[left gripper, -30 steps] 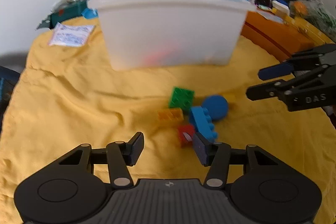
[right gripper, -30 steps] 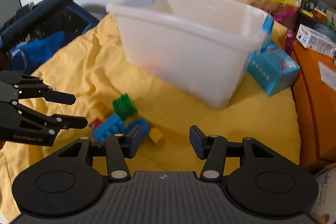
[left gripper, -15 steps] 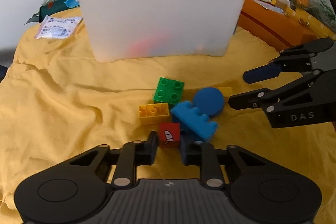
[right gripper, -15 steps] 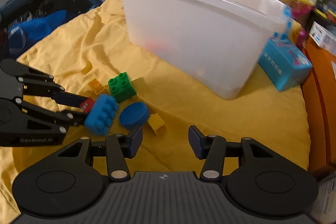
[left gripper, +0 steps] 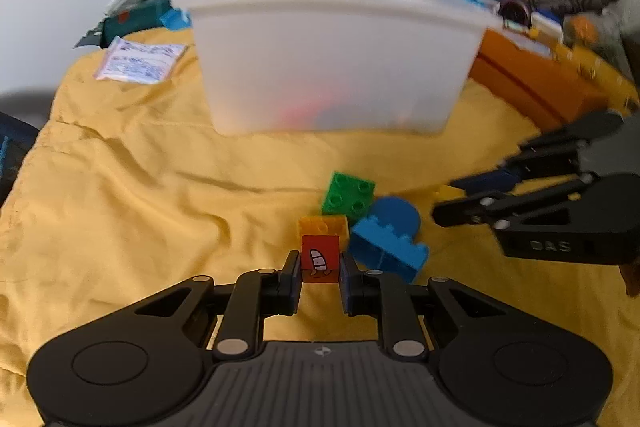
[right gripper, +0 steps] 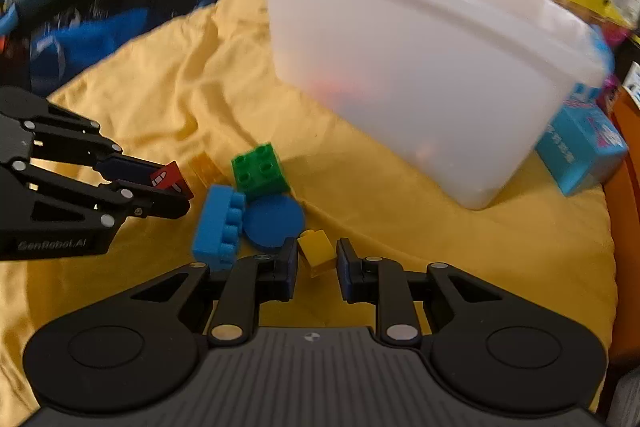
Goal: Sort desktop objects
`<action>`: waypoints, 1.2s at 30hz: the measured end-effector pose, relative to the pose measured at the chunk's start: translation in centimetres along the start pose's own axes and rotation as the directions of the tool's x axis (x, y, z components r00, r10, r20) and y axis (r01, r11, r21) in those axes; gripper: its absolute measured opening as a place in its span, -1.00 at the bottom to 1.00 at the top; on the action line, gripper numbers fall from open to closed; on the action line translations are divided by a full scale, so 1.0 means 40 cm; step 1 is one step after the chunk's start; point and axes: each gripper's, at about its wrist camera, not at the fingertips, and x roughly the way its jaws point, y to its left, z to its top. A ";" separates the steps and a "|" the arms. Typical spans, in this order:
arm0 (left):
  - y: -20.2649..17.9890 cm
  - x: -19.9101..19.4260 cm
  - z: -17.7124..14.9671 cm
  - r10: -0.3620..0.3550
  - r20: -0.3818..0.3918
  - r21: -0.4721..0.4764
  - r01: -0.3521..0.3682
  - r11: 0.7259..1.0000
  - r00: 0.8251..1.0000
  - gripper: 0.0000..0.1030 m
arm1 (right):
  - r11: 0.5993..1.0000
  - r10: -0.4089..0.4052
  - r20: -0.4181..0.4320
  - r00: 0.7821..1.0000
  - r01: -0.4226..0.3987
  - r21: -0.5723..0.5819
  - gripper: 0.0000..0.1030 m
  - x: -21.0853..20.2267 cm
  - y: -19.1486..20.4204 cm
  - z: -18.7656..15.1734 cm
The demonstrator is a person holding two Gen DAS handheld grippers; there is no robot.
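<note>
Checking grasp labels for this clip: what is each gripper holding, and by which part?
Left gripper: the red block, pinched across its two opposite side faces. Right gripper: jaws just closed around the small yellow block, pads at its left and right sides.

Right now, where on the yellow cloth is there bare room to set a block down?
The yellow cloth is bare left of the white bin, and right of the small yellow block. It is crowded around the green block.
</note>
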 end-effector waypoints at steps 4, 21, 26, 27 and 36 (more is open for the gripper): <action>0.019 -0.050 0.032 0.005 0.051 -0.044 -0.003 0.999 0.999 -0.58 | 0.994 0.007 0.069 0.998 -0.014 0.110 -0.54 -0.074 -0.023 0.000; 0.075 -0.152 0.311 0.022 0.218 -0.023 -0.017 1.000 0.976 -0.58 | 0.951 -0.107 0.289 0.951 0.013 0.310 -0.54 -0.284 -0.167 0.178; 0.066 -0.161 0.394 0.023 0.252 0.010 -0.027 1.000 0.967 -0.58 | 0.951 -0.123 0.305 0.944 0.024 0.309 -0.54 -0.301 -0.199 0.231; 0.064 -0.161 0.407 0.023 0.258 0.012 -0.027 1.000 0.966 -0.58 | 0.952 -0.125 0.310 0.943 0.026 0.305 -0.54 -0.305 -0.203 0.239; 0.052 -0.149 0.427 0.026 0.280 0.028 -0.035 0.999 0.960 -0.26 | 0.963 -0.129 0.349 0.928 0.034 0.268 -0.54 -0.316 -0.214 0.305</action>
